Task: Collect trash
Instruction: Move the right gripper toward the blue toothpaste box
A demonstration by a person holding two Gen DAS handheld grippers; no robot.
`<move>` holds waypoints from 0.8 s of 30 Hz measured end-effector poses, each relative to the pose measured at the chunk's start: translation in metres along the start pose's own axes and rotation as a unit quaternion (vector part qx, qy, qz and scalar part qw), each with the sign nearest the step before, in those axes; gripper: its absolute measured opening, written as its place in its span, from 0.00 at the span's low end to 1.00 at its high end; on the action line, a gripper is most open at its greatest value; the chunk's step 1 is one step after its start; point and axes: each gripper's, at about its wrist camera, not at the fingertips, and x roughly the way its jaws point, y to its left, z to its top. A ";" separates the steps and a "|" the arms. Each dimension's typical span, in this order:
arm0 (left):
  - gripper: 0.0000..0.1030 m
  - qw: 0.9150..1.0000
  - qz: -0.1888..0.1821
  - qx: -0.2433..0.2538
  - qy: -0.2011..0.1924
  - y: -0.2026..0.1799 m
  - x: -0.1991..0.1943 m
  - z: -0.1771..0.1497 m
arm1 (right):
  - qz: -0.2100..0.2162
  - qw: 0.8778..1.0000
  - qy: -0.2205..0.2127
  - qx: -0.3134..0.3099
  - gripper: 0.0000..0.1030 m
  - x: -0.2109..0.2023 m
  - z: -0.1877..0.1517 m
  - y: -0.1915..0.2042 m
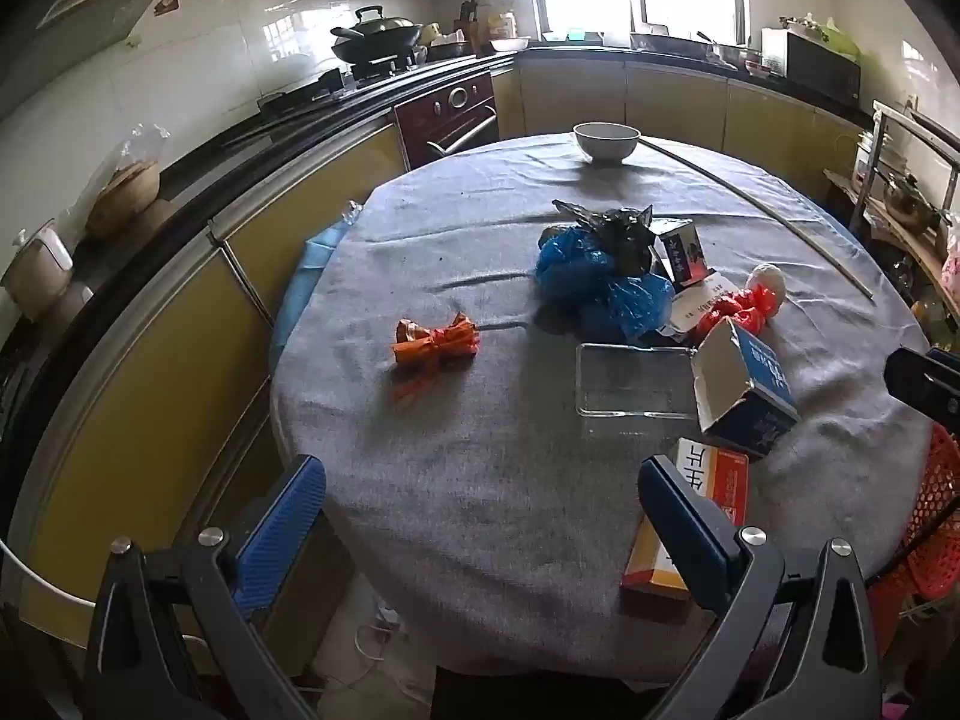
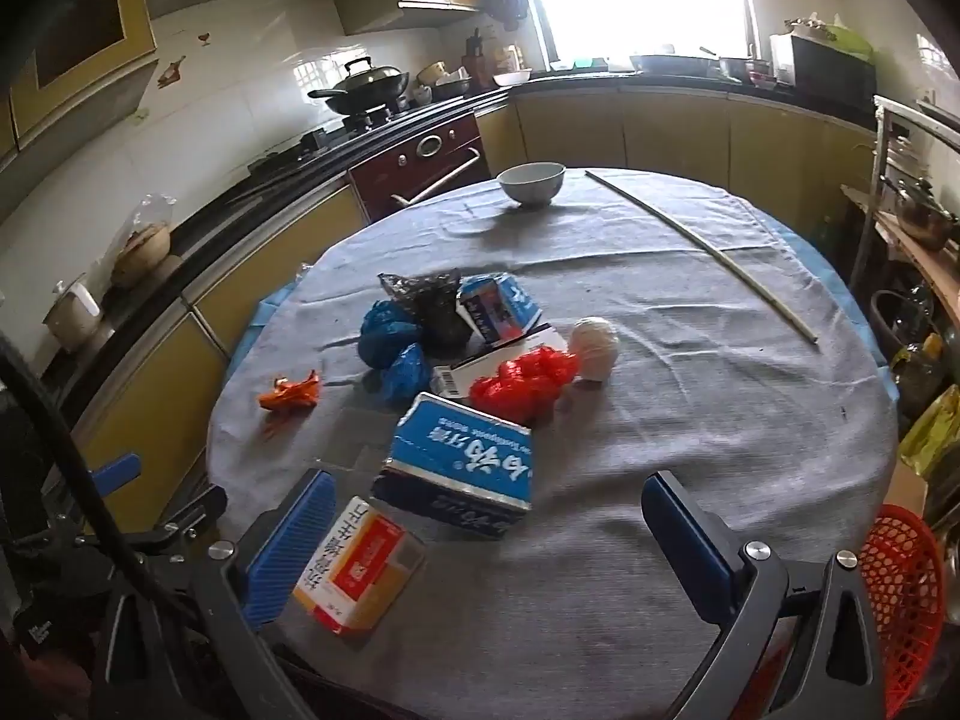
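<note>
Trash lies clustered mid-table on the grey tablecloth point(image 2: 690, 420): blue toothpaste box point(image 2: 459, 465), yellow-red carton point(image 2: 360, 570), red bag point(image 2: 528, 384), blue bags point(image 1: 600, 276). Left gripper point(image 1: 480, 516) and right gripper point(image 2: 489, 534) hover at the near edge, fingers apart, empty, apparently poised for a pick. Red basket point(image 2: 900, 594), likely the receptacle, stands beside the table.

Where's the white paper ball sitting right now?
The white paper ball lies on the grey tablecloth right of the pile's centre, touching the red plastic bag; in the left wrist view it shows at, beyond the blue box.
</note>
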 end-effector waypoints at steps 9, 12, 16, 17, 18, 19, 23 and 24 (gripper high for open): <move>1.00 1.000 -0.006 -0.001 0.001 0.005 0.000 -0.004 | 0.018 1.000 0.016 0.015 1.00 0.011 0.003 0.006; 1.00 1.000 -0.005 -0.005 0.004 0.007 0.002 -0.003 | 0.016 1.000 0.015 0.012 1.00 0.010 0.005 0.002; 1.00 1.000 -0.006 -0.004 0.002 0.008 0.001 -0.004 | 0.012 1.000 0.013 0.010 1.00 0.011 0.002 0.005; 1.00 1.000 -0.006 -0.004 0.001 0.008 0.001 -0.004 | 0.017 1.000 0.013 0.014 1.00 0.010 0.003 0.007; 1.00 1.000 -0.006 -0.004 0.000 0.008 0.000 -0.004 | 0.018 1.000 0.013 0.015 1.00 0.011 0.003 0.007; 1.00 1.000 -0.006 -0.005 0.000 0.009 0.000 -0.004 | 0.020 0.999 0.015 0.019 1.00 0.011 0.003 0.007; 1.00 1.000 -0.006 -0.007 0.000 0.011 0.000 -0.004 | 0.024 0.999 0.017 0.024 1.00 0.008 0.002 0.007; 1.00 1.000 -0.007 -0.008 0.001 0.011 0.000 -0.005 | 0.022 0.999 0.016 0.022 1.00 0.008 0.002 0.008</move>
